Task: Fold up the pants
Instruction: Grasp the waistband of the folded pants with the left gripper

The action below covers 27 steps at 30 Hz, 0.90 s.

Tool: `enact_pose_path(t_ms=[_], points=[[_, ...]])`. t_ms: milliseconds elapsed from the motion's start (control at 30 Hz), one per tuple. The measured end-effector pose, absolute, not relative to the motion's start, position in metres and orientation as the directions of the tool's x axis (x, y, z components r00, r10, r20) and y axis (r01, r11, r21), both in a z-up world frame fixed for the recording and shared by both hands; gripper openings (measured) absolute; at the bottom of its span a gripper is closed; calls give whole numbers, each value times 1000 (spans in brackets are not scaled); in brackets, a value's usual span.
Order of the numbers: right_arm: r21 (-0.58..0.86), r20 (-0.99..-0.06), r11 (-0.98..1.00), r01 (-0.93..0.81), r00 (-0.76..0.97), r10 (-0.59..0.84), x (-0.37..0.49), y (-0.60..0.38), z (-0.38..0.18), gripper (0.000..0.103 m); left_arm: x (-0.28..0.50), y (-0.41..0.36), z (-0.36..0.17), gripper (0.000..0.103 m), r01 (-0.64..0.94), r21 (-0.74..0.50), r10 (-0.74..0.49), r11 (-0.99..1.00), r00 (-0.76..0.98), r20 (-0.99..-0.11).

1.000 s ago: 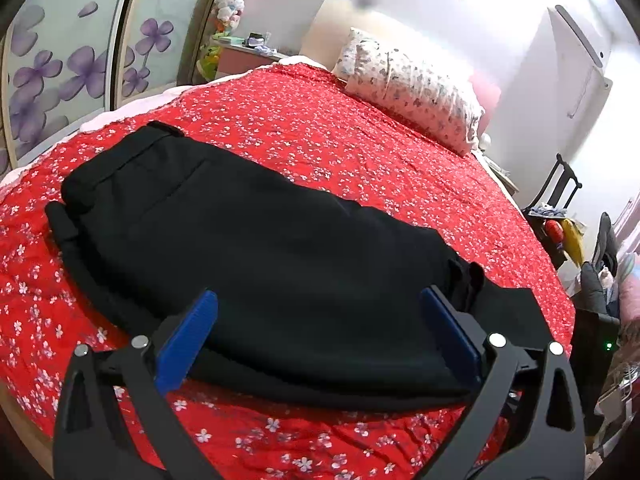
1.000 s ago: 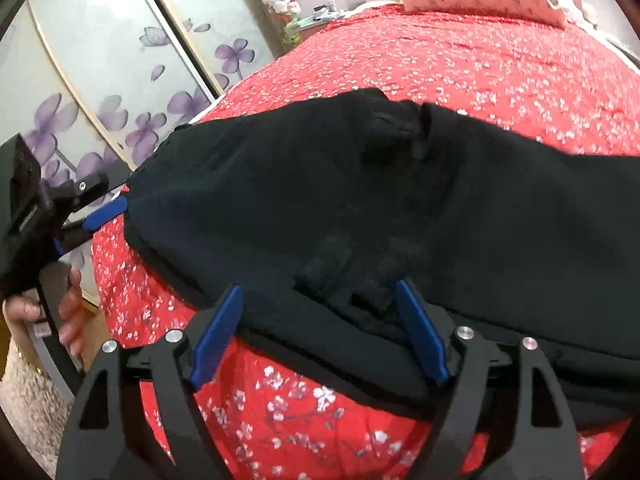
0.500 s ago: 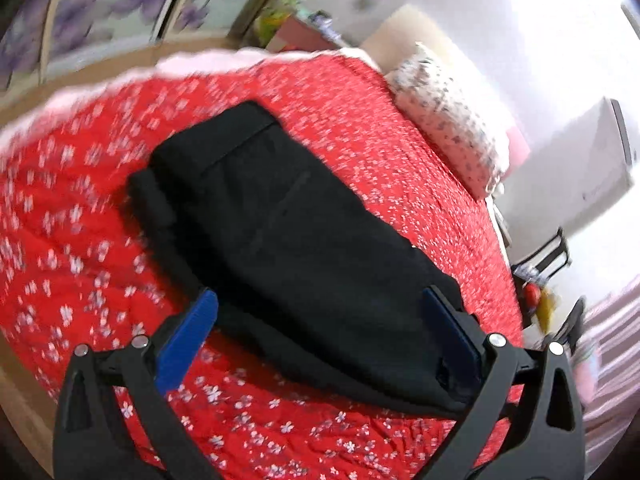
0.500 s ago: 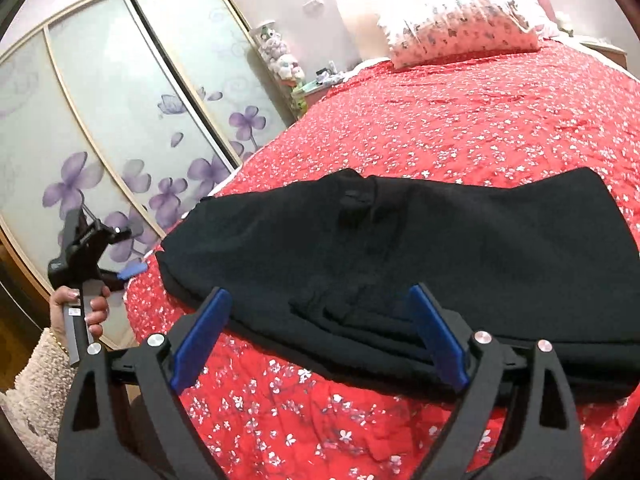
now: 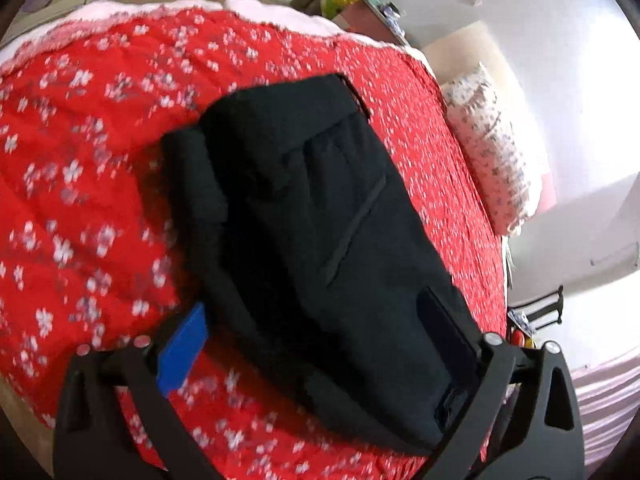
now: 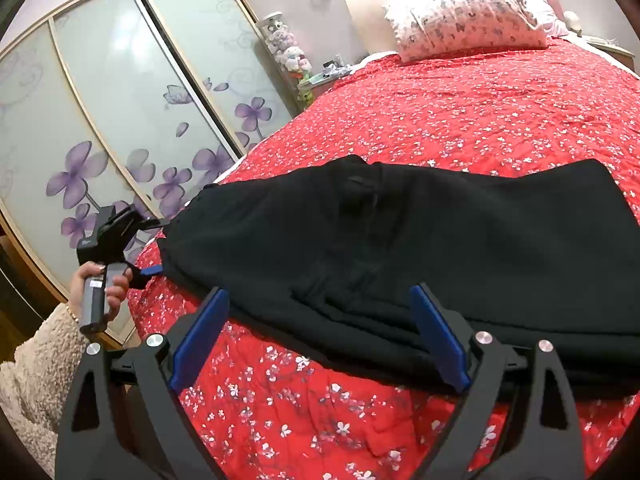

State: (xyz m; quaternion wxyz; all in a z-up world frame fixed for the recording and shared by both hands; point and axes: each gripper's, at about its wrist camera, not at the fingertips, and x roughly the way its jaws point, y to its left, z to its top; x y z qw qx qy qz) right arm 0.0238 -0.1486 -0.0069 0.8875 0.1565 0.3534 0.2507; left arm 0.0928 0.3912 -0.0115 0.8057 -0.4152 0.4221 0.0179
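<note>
Your black pants [image 6: 420, 248] lay already doubled near the bed's [image 6: 500, 112] foot edge, their long axis running along that edge. Your left gripper [image 5: 320, 344] sat at the left end, jaws closing around the stack's width but not yet pressing it. Your right gripper [image 6: 320, 336] hovered spread at the near edge, nearer the middle, holding nothing.

left wrist: tilted, close over pants [image 5: 320, 240] | right wrist: bed edge, headward | shared: pants
</note>
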Motion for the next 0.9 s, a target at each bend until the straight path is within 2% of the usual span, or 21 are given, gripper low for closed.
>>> enact_pose_path(t_ms=[33, 100, 200, 267, 367, 533, 700, 767, 900], points=[[455, -549, 825, -335, 624, 556, 24, -148, -7, 94, 95, 390, -10, 87, -379, -646, -307, 662, 649, -696], [451, -553, 827, -335, 622, 554, 24, -147, -8, 94, 98, 386, -6, 71, -391, -624, -274, 677, 652, -706], [450, -562, 829, -332, 616, 551, 25, -146, -12, 94, 96, 384, 2, 54, -376, -628, -252, 681, 686, -683], [450, -566, 829, -331, 613, 551, 25, -145, -14, 94, 95, 385, 8, 51, -352, -637, -250, 686, 708, -661], [451, -569, 829, -332, 609, 553, 25, -144, -16, 94, 103, 388, 1, 50, -389, -626, -247, 676, 680, -690], [431, -560, 833, -347, 621, 548, 20, -140, -11, 94, 112, 387, -10, 44, -443, -587, -212, 677, 647, -732], [434, -556, 829, -352, 620, 554, 19, -142, -10, 94, 112, 381, -5, 24, -466, -549, -159, 694, 645, -748], [433, -553, 831, -349, 626, 551, 19, -145, -9, 94, 110, 373, 3, 18, -452, -511, -112, 731, 659, -744], [438, -536, 837, -329, 651, 537, 16, -155, -1, 94, 105, 331, 38, 14, -364, -310, 52, 878, 718, -694]])
